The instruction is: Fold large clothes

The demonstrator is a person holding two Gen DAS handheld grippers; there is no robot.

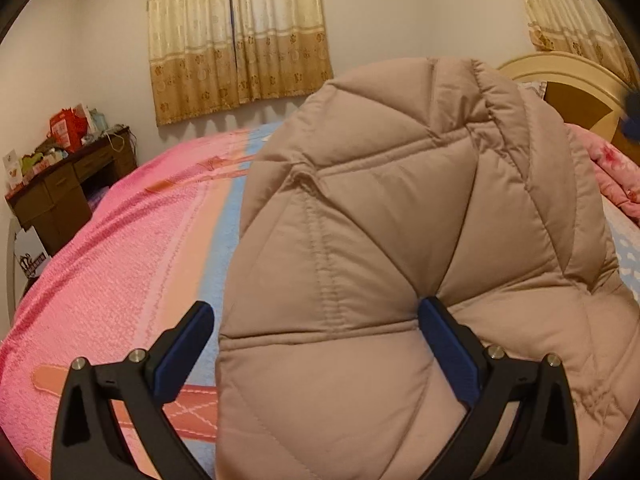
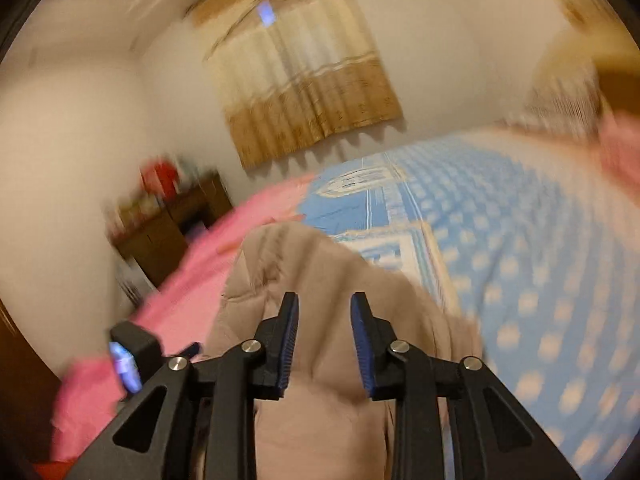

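So the tan puffer jacket (image 1: 400,240) sits bunched on the bed (image 1: 120,240); left tool (image 1: 316,320) spread wide around its edge, right tool (image 2: 324,312) partly spread above it, gripping nothing.

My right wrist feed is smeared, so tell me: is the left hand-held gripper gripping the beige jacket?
Observer: No. The left hand-held gripper is wide open, with the jacket edge inside its jaws.
Operator: Any contact?
Observer: One finger dents the padding; the other stands clear over the pink bedspread.
Operator: How does the jacket lie?
Observer: Mounded high, hiding part of the headboard.
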